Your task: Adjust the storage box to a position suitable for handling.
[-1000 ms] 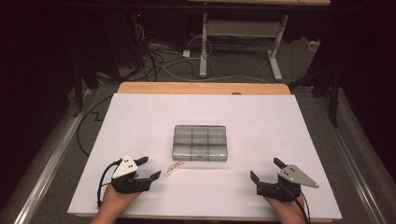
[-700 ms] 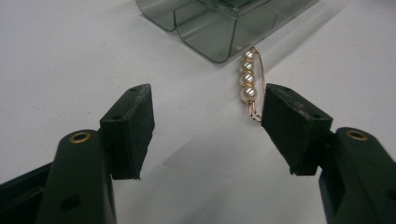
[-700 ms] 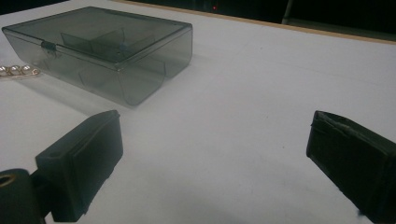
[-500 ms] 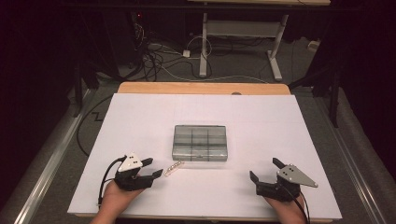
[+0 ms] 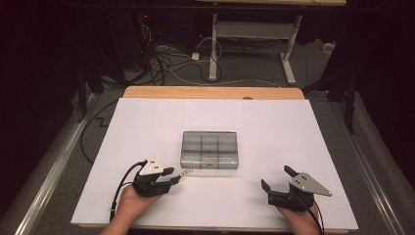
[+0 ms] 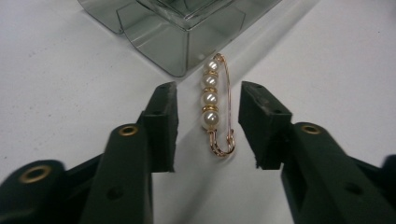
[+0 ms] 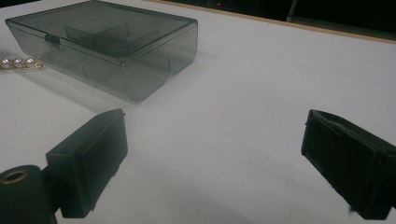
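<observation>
pearl pin bracketed by the left gripper, not yet pinched

a white table (image 5: 147,122) is seen, with a smoky clear plastic compartment box (image 5: 209,149) set near its middle, lid down. the right gripper (image 5: 280,182) is held low at the near right edge, well apart from the box, its jaws spread wide with nothing between them. the left gripper (image 6: 208,126) is lowered at the near left corner of the box; its jaws have just been closing and are part-spread, with a gap left on each side of the thing between them. that thing is a gold safety pin strung with four pearls (image 6: 215,109), laid flat on the table just beside the box corner. it is judged light, stiff, thin and slippery; the wire could be bent and the pearls could roll under the pads. hold is best taken across the beaded middle, pads low to the table.
</observation>
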{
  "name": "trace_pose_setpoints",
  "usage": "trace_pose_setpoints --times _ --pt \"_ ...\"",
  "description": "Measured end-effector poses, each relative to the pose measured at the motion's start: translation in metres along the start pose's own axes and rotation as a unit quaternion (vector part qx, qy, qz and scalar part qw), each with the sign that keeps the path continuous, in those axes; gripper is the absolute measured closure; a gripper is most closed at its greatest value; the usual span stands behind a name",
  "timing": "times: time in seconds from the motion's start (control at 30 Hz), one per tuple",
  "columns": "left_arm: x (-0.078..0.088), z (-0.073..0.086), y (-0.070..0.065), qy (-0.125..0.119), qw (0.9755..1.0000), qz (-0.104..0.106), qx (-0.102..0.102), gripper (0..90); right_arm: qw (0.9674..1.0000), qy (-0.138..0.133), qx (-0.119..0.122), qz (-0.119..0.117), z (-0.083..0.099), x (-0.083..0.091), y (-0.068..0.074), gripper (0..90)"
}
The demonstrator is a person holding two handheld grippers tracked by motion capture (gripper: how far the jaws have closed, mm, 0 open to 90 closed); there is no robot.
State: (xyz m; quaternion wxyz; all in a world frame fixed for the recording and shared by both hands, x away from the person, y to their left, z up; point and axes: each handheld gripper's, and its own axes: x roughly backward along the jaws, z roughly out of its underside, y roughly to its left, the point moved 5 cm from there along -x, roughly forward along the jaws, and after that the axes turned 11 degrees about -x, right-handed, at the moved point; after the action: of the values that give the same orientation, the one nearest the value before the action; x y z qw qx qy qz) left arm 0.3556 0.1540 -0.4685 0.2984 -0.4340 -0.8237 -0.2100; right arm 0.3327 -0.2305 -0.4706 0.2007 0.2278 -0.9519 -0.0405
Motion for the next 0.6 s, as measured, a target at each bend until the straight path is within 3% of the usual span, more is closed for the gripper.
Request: trace_pose_setpoints --times 0.27,0.6 --pt "-0.01 -0.004 -0.002 0.018 0.9998 0.001 -0.005 70.2 1.0 -0.001 0.003 0.001 0.0 0.0 0.0 8.6" --pt "-0.015 -0.003 -0.002 0.035 0.9993 0.001 -0.008 75.2 1.0 -0.001 0.003 0.0 0.0 0.0 0.0 9.5"
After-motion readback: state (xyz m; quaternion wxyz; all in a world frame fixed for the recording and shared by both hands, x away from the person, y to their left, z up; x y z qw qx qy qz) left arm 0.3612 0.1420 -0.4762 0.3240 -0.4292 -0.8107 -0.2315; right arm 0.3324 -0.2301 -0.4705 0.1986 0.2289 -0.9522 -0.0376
